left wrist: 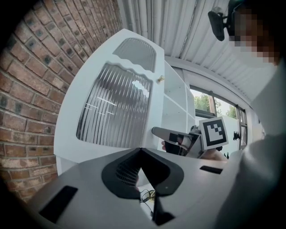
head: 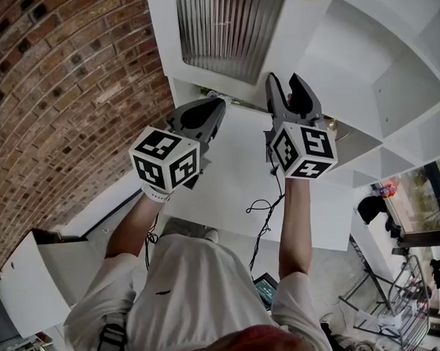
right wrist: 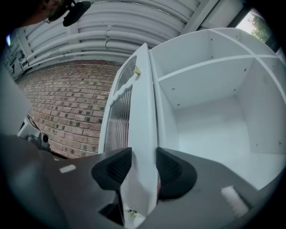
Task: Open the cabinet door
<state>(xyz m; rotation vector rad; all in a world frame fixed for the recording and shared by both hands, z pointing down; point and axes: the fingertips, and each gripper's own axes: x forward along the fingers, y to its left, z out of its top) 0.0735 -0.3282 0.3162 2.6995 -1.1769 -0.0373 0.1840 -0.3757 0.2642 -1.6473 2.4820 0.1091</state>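
Two tools are raised at a white cabinet, and we judge the step in hand to be the grip on the door, with the swing itself mostly left to do. At far left runs the brick wall. Just right of it the left tool has its jaws together with nothing between them. It hangs in front of the ribbed glass and touches nothing that we can see.

The cabinet door stands between the two tools, with a small pale knob high on its frame. Its free edge is already ajar from the cabinet body, though we cannot tell by how much.

The right tool straddles that free edge low down. Its jaws are part-way open, the thickness of the door fills the gap, and both pads look pressed against its two faces, so we read it as clamped on the door. Farther right the open shelves show bare white compartments.

The next move, as we judge it, calls for drawing the clamped edge round in an arc about the hinge. The wrist should turn with the panel so the pads do not slide off, and the left tool should hold clear of the door's path.
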